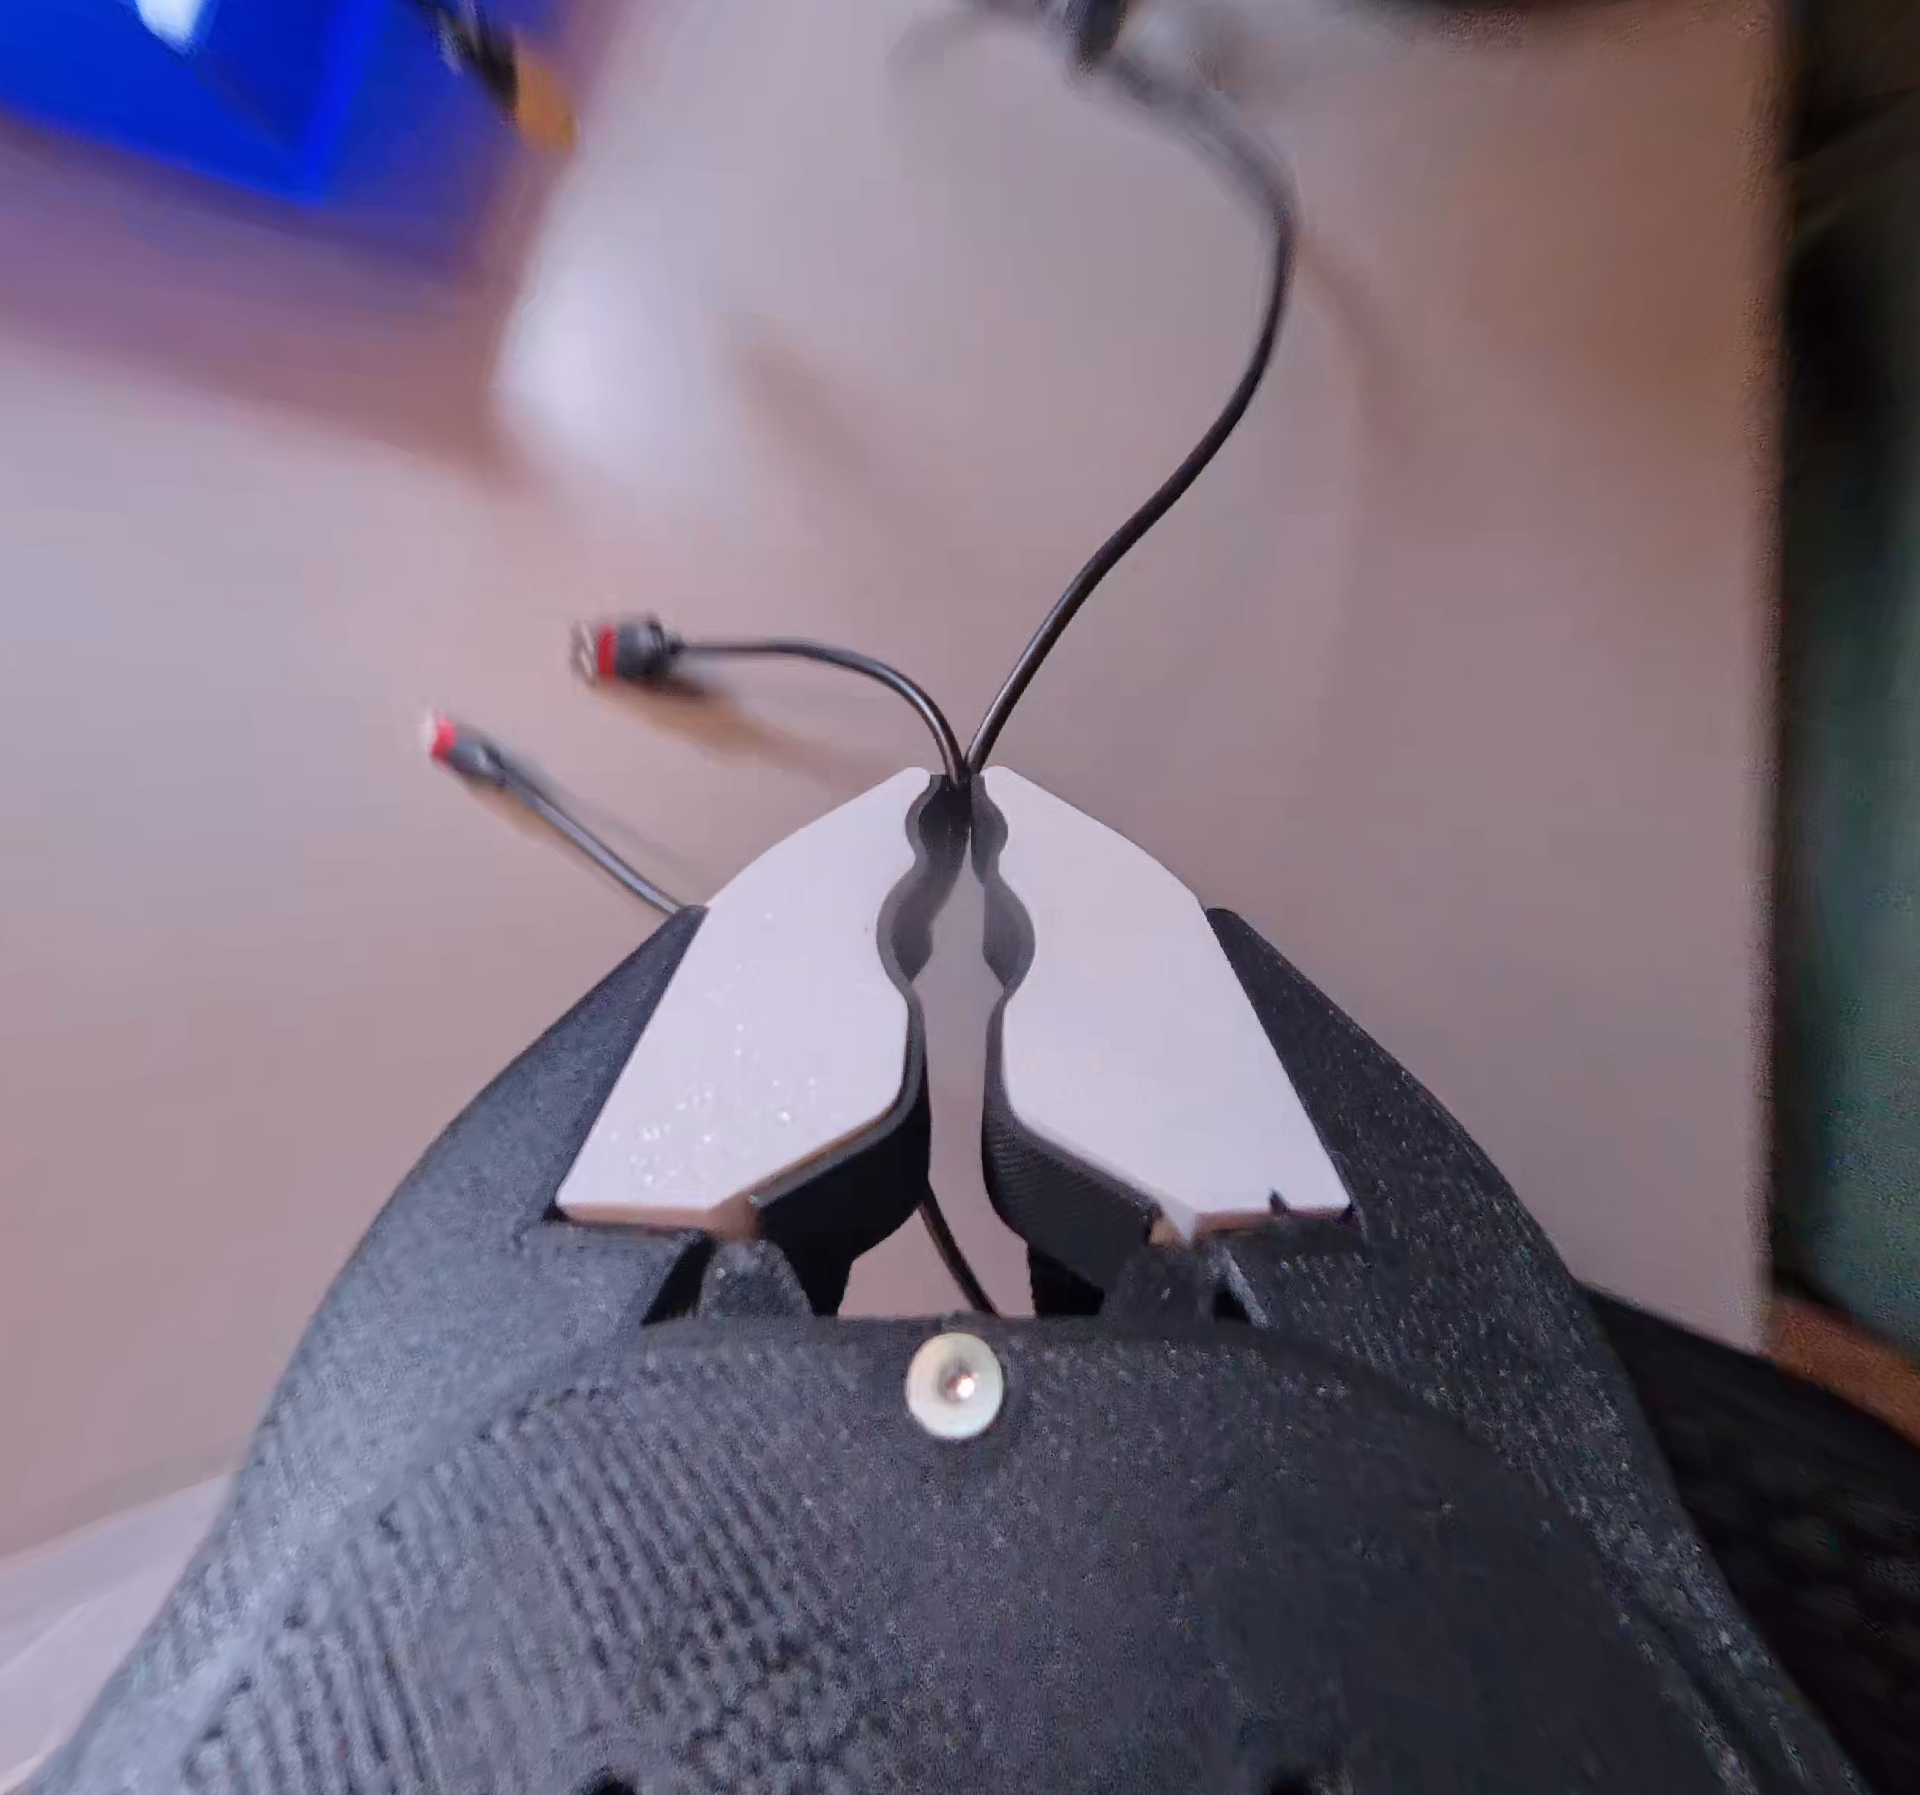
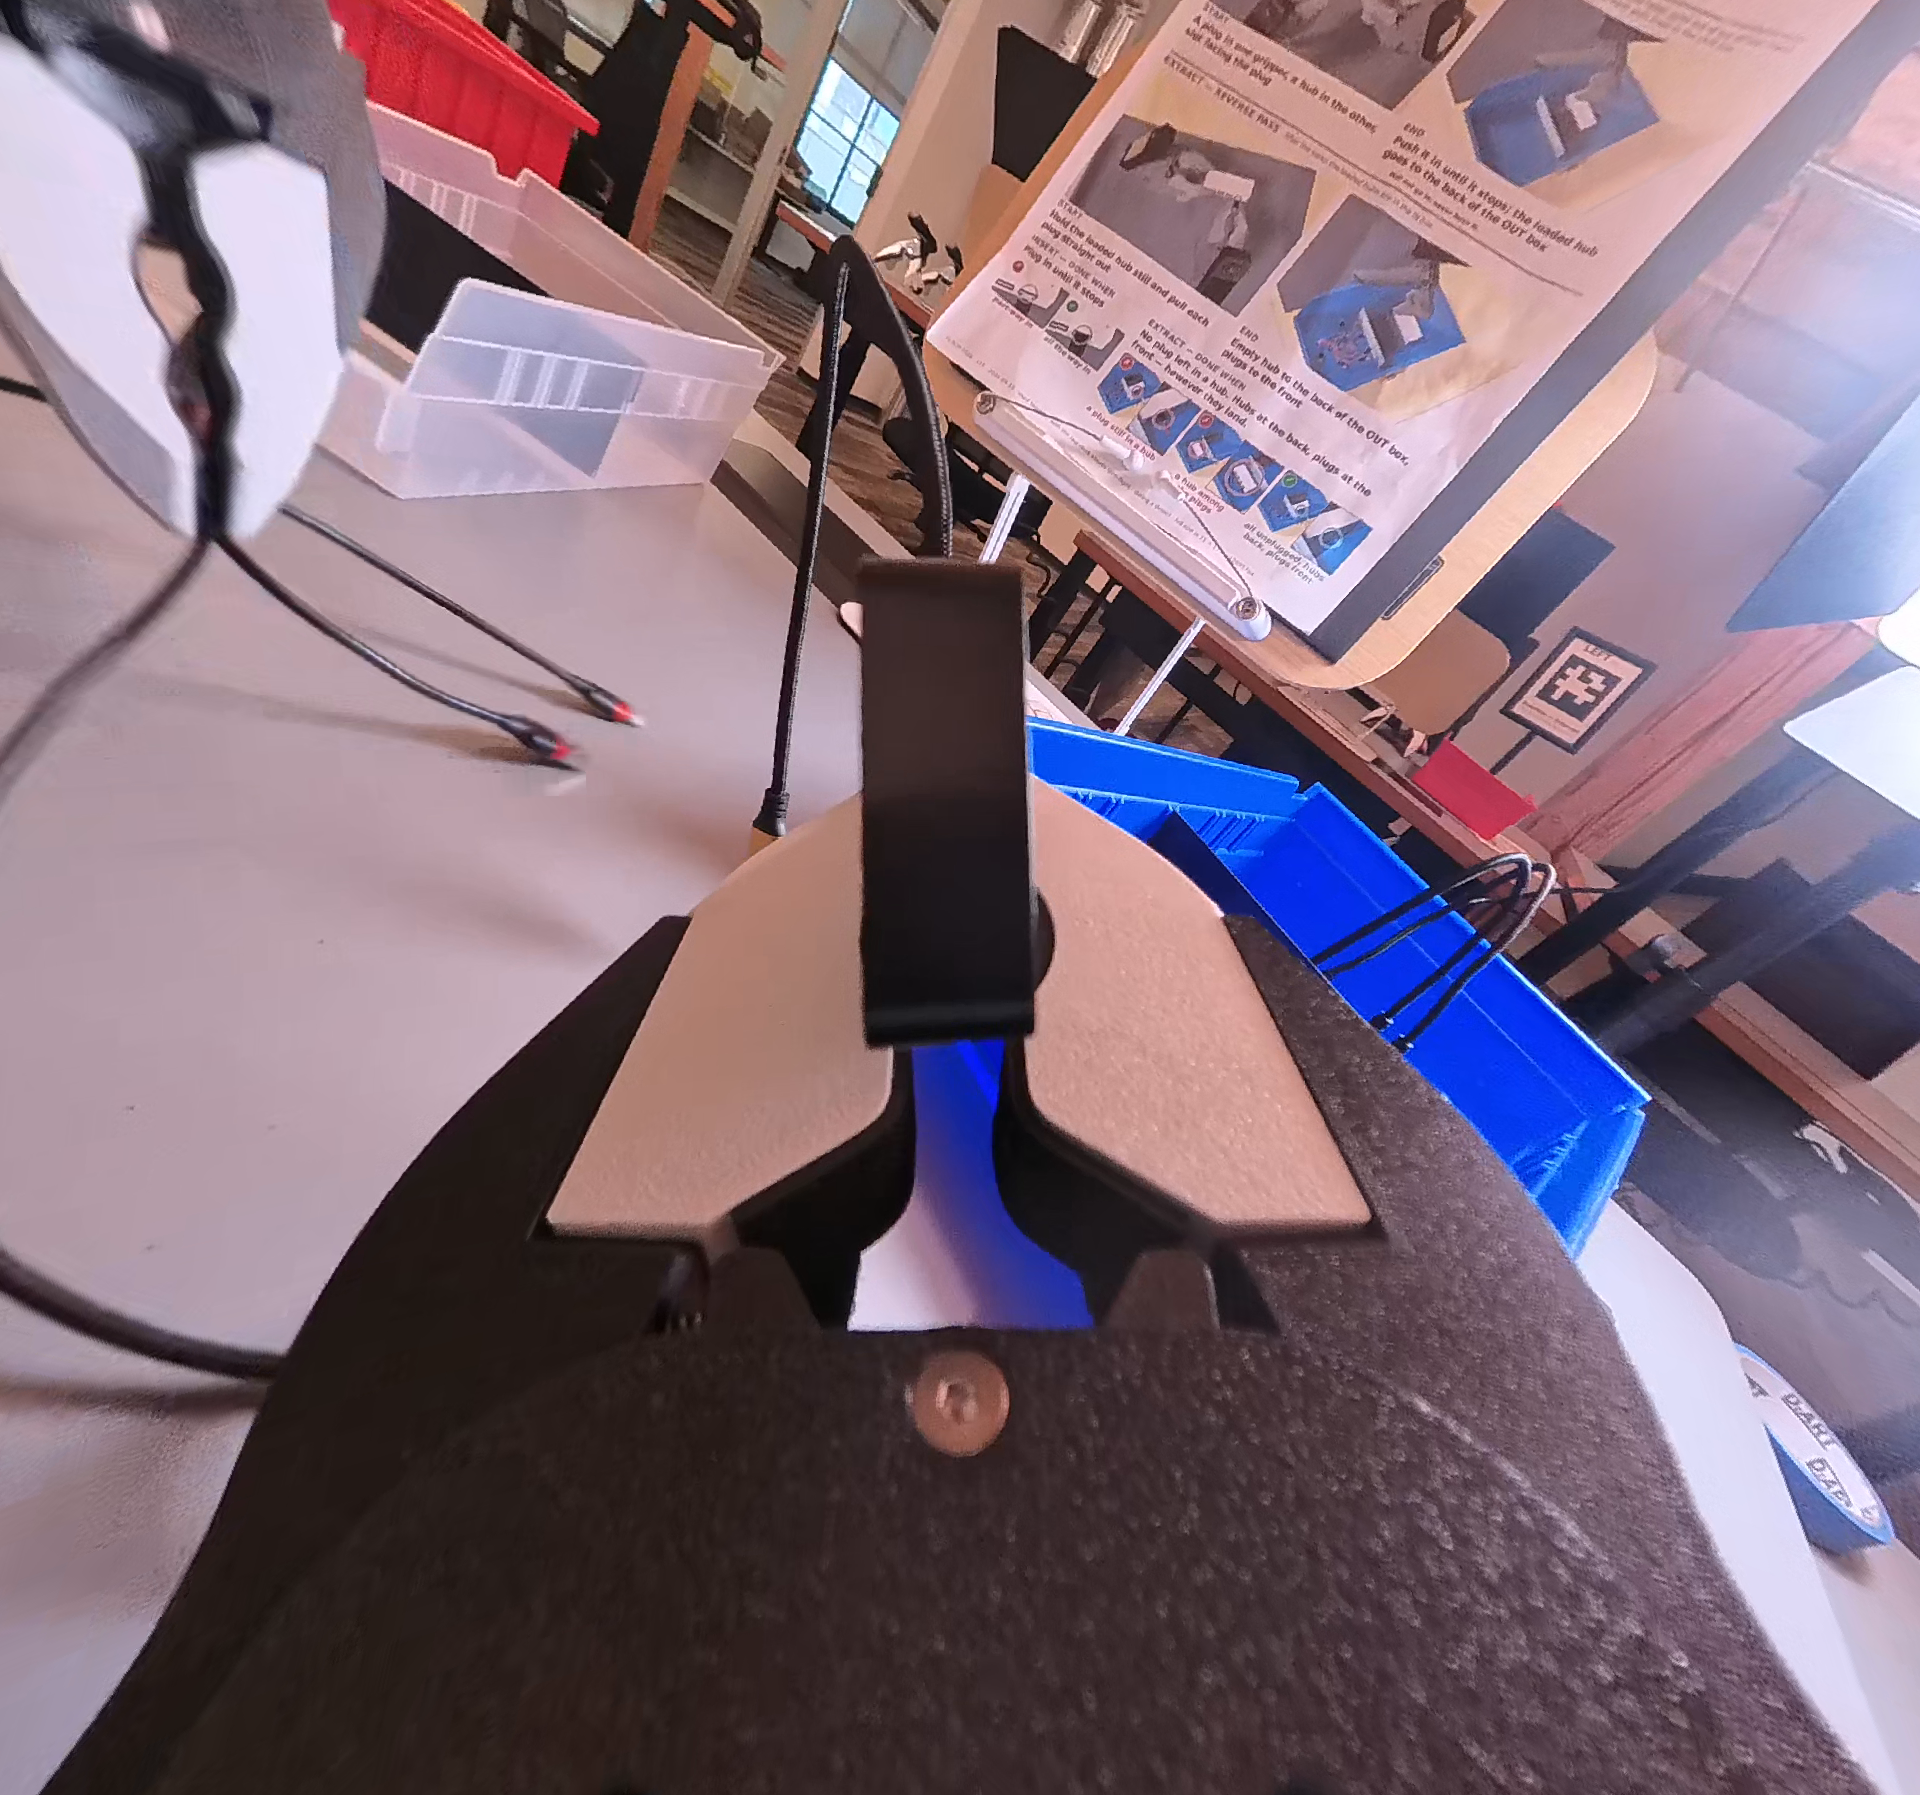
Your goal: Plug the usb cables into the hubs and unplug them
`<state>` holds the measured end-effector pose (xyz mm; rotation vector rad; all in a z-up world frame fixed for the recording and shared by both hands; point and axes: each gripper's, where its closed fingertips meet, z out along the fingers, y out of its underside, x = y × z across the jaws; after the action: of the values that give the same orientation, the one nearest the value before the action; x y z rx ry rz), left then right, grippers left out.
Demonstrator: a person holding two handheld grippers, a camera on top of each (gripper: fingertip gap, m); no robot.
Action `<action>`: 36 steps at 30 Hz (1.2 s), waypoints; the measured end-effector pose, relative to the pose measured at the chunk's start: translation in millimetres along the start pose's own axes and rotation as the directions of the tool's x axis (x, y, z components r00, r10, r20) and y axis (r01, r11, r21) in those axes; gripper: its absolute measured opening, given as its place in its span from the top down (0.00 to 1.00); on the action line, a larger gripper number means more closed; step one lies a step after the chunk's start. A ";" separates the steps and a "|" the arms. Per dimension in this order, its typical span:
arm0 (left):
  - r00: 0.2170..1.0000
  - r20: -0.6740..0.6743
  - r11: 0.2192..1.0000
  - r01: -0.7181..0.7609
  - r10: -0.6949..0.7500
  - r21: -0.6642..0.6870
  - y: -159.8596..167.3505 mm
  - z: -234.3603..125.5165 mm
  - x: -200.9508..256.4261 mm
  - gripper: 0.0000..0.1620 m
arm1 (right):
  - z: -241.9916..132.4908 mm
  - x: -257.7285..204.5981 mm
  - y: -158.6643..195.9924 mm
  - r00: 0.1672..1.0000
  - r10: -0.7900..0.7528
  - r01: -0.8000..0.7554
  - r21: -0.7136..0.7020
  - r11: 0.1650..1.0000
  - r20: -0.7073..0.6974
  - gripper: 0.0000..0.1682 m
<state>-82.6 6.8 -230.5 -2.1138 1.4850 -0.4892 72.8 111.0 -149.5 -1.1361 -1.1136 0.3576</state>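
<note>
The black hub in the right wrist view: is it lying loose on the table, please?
No, the flat black hub is clamped upright between the right claw's pale fingers.

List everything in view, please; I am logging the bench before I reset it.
USB cable: one, thin black, pinched between the left jaws.
Plug ends: two, red-tipped, just above the table.
Hub: one, black, upright between the right jaws.
Blue bin: one, right, with black cable loops.
Clear bin: one, far side.
Red bin: one, behind it.
Instruction sheet: one, propped upright.
Tape roll: one, blue, lower right.
Table: grey.
Left gripper: shut.
Right gripper: shut.
</note>
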 end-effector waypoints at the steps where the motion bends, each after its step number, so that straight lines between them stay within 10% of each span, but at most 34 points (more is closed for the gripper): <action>1: 0.998 -0.061 0.995 0.033 -0.027 0.099 -17.2 -10.3 11.1 0.98 | 0.0 0.1 0.1 1.000 0.002 -0.002 0.000 1.000 0.000 0.93; 6: 0.950 -0.297 0.836 0.240 -0.097 0.493 -70.2 -67.0 30.9 0.98 | -0.6 -0.2 -2.2 1.000 0.011 -0.011 0.008 1.000 0.001 0.93; 14: 0.791 -0.577 0.687 0.535 -0.203 0.492 -38.0 -68.0 29.7 0.98 | 0.3 -2.8 1.0 1.000 0.006 -0.006 -0.007 1.000 0.007 0.93; 21: 0.758 -0.360 0.612 0.651 -0.543 0.448 17.8 -28.1 -28.1 0.98 | 3.1 -6.2 6.0 1.000 -0.001 0.001 -0.026 1.000 0.016 0.93; 28: 0.890 0.301 0.911 0.236 -0.342 0.339 50.4 -40.4 -63.8 0.83 | 5.4 -7.2 9.8 1.000 0.006 -0.005 -0.035 0.999 0.023 0.93; 36: 0.939 0.085 0.943 -0.331 0.333 -0.041 25.1 29.8 -19.8 0.85 | 4.6 -15.2 5.4 0.999 -0.020 0.020 -0.014 1.000 0.051 0.93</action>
<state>-91.7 24.4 -269.4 -1.8232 1.7569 -0.2456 63.6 104.9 -162.0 -1.1336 -1.1727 0.3647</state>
